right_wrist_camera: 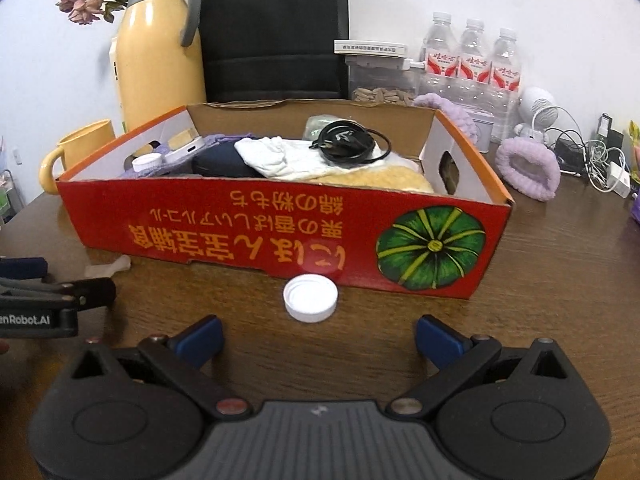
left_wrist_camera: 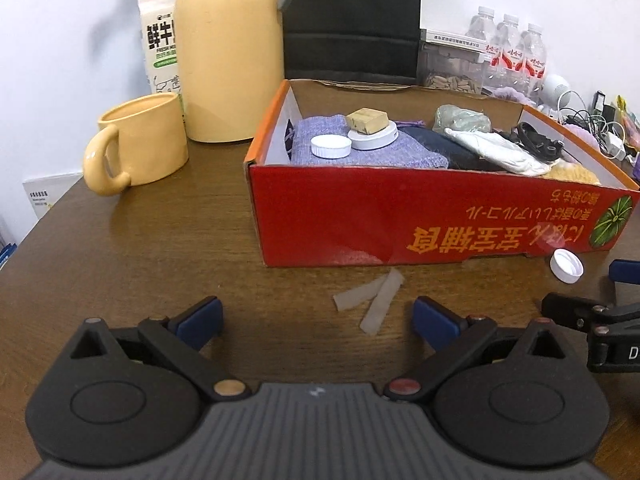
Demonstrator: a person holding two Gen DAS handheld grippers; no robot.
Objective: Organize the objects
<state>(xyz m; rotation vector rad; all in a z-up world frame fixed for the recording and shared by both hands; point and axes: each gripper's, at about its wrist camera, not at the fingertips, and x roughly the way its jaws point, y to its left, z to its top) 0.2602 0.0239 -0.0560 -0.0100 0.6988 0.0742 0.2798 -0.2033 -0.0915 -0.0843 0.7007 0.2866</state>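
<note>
Right wrist view: right gripper spread, empty; white cap on table just beyond, near red box. Box wall hides lower contents. Left gripper spread; tape strips ahead.

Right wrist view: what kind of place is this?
Probably a home or small-office desk: a wooden table with a yellow thermos, bottled water, tangled charger cables and a black chair behind.
</note>
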